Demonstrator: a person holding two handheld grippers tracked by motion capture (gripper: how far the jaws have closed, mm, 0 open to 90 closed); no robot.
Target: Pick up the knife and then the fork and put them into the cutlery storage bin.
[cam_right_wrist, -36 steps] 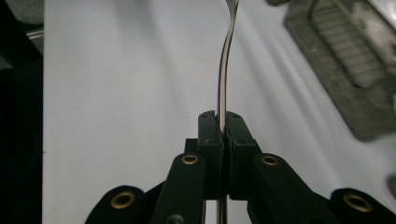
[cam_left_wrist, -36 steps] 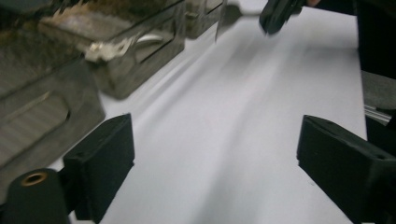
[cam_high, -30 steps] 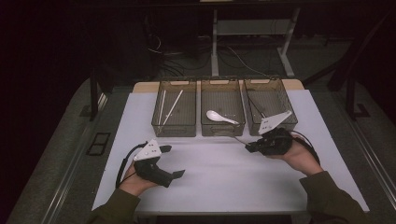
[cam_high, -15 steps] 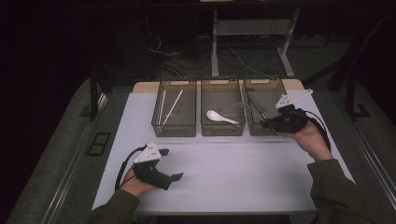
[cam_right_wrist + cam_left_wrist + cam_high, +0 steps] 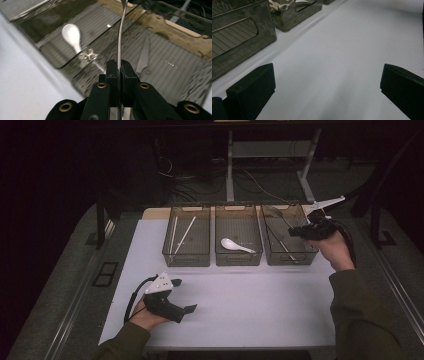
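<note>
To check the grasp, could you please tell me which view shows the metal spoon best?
The right gripper view: the metal spoon handle sits pinched in the right gripper, close and sharp. The high view shows it small and dim over the right bin.

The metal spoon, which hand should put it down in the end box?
Right. The right gripper is already shut on the metal spoon above the end box. The left gripper rests open on the table, far away.

Two black plastic hand-held grippers, left gripper [image 5: 183, 296] and right gripper [image 5: 291, 232], each topped by a pale grey three-cornered plate, a black cable trailing from each, blocky black jaws, brass-coloured rivets near the right gripper's jaws, dark olive long sleeves [image 5: 363, 320].
</note>
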